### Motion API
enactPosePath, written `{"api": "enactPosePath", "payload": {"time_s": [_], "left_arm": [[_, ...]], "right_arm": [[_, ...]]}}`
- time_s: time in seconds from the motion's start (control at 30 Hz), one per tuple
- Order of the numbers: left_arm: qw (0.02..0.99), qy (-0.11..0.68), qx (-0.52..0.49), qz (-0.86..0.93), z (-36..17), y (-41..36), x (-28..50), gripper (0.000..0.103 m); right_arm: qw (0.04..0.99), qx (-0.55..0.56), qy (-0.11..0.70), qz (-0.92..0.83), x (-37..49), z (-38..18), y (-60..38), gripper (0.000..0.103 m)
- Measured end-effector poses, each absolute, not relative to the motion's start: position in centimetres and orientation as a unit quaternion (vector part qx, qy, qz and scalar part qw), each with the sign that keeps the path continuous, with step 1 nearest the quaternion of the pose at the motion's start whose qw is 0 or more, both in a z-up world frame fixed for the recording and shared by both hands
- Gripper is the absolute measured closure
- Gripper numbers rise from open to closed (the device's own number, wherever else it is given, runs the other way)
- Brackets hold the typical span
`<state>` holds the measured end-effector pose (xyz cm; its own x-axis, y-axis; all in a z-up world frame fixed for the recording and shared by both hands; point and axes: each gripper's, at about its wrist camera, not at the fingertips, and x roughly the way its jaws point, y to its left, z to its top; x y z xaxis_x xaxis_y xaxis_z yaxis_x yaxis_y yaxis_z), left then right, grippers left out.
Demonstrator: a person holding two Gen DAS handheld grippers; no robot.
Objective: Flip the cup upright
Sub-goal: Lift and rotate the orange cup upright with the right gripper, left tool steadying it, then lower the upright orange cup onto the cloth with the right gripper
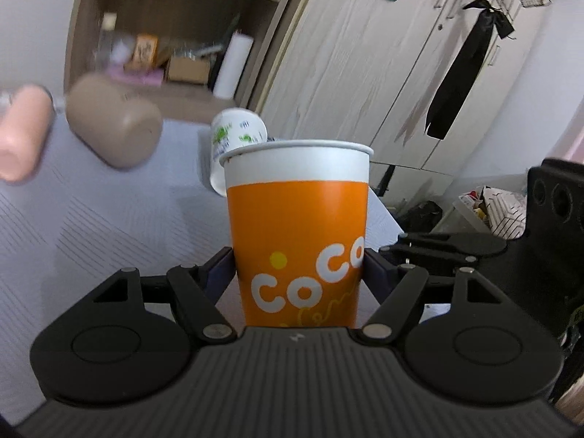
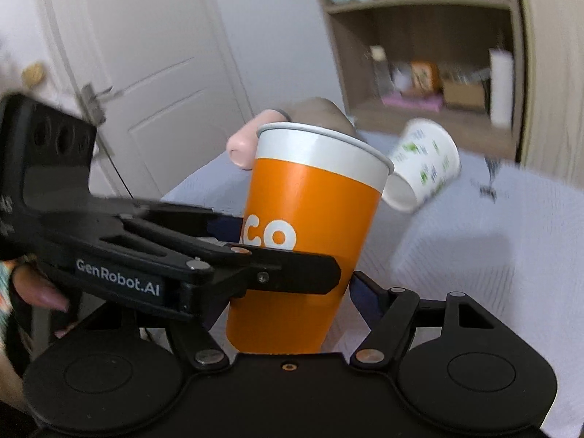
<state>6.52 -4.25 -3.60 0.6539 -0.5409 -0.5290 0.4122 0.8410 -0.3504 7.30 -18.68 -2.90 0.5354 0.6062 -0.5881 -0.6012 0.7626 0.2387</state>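
Left wrist view first: the orange cup point(image 1: 297, 233) stands mouth-up, white band at the rim, dead centre between the fingers of the left gripper point(image 1: 297, 264). The dark pads press against both sides of its lower body, jaws closed onto it, a firm hold. Behind the rim peeks a white cup with green print point(image 1: 237, 146), tipped on its side on the pale grey bedspread point(image 1: 91, 226). Further left lie a tan cylinder point(image 1: 113, 120) and a pink cylinder point(image 1: 22, 131), both on their sides and blurred. Off to the right the black body of the other tool juts into frame, its fingers reaching toward the cup. A wooden shelf unit point(image 1: 175, 36) and a wardrobe with a black ribbon point(image 1: 463, 69) fill the back.

Over to the right wrist view: same orange cup point(image 2: 310, 241), upright with a slight lean in the picture. The left gripper point(image 2: 292, 273) crosses in from the left, clamped around the cup's middle. The right gripper point(image 2: 292, 292) frames the cup's base; its right pad sits just beside the wall with a sliver of gap, the left finger is hidden behind the other tool, so whether it grips I cannot tell. The white cup with green print point(image 2: 423, 164) lies tilted behind, near the shelf unit point(image 2: 419, 54). A white door point(image 2: 146, 73) stands at left.
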Motion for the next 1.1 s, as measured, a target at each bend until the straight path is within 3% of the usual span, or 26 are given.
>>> {"api": "enactPosePath", "payload": {"time_s": [0.43,1.1], "left_arm": [[0.929,0.278,-0.051,-0.240,-2.4,-2.0,6.5,0.029],[0.946,0.237,0.030,-0.219,-3.2,-3.7,11.0,0.029]], "right_arm": [[0.909,-0.137,0.217,0.328,6.7,-4.2,-14.3,0.029],[0.929,-0.062,0.215,0.295,12.9,-6.6,-13.9,0.031]]}}
